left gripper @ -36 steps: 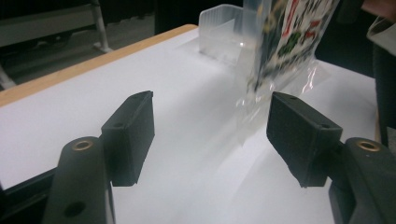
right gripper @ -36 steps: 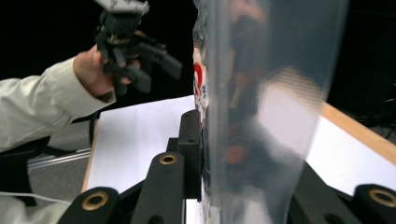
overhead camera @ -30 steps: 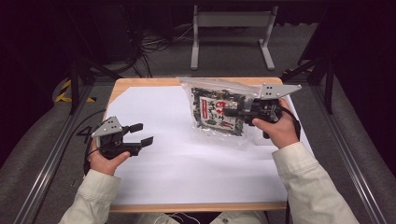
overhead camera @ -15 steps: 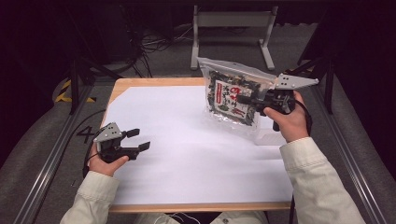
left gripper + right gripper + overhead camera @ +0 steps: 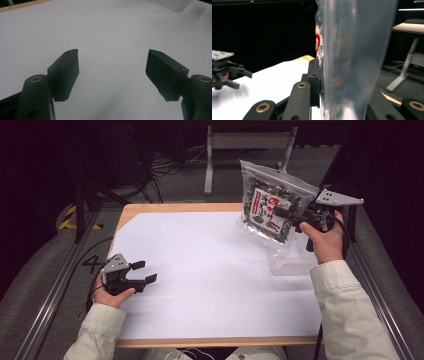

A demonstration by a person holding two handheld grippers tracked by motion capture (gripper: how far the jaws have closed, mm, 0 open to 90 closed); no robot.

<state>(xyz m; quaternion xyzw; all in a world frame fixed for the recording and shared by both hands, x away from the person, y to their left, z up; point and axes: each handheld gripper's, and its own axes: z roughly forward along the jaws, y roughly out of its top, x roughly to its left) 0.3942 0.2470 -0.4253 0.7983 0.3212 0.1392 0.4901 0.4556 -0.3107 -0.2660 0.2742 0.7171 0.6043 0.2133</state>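
Your right gripper [image 5: 285,213] pinches the snack bag [image 5: 272,205] up at two o'clock, above a clear tub [image 5: 290,262]. Your left gripper [image 5: 145,271] rests wide apart at eight o'clock on the white sheet [image 5: 210,270].

bag [image 5: 272,207]: clear, red-white label | sheet [image 5: 210,270]: white | gripper [image 5: 145,272]: black

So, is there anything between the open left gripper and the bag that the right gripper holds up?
Nothing visible does. Between the left gripper and the bag lies bare white sheet. A clear container sits below the bag, beside the right gripper.
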